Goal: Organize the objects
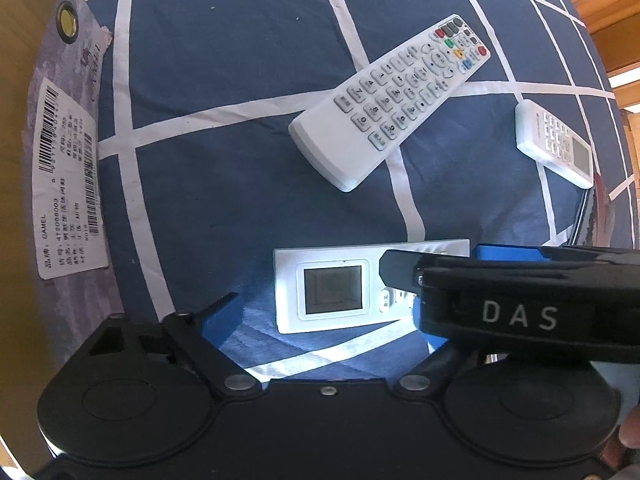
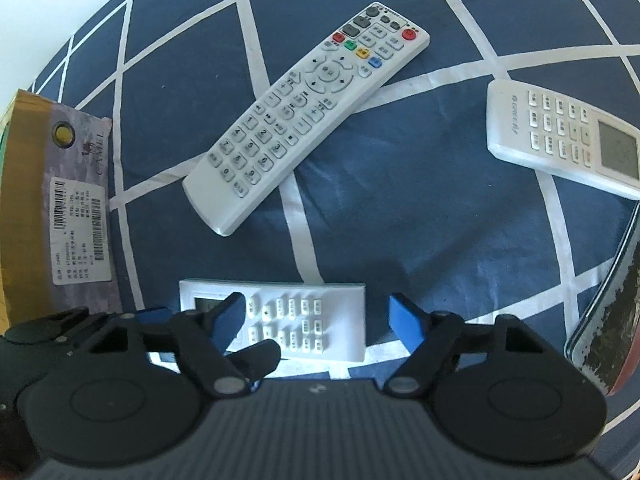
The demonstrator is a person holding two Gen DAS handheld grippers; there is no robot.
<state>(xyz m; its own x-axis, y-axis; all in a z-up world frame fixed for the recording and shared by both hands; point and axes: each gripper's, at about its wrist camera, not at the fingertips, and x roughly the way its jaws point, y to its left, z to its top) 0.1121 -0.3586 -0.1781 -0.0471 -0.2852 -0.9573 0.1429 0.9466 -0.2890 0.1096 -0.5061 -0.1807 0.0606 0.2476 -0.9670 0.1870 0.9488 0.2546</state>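
White plastic remote (image 2: 304, 320) nearest the box (image 2: 24, 200) is lying between both wide-open, empty grippers, left (image 1: 352, 280) and right (image 2: 316, 312), likely awaiting a closing grasp.

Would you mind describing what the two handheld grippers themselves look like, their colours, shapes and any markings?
Both grippers are matte black plastic. Each has two round, disc-shaped hubs at the base, angled linkage arms joined by silver rivets, and blue fingers. The right gripper has a ribbed grey top surface, and in the left wrist view its body shows white "DAS" lettering. The left gripper has one silver screw at its centre. No cables or sleeves are visible.
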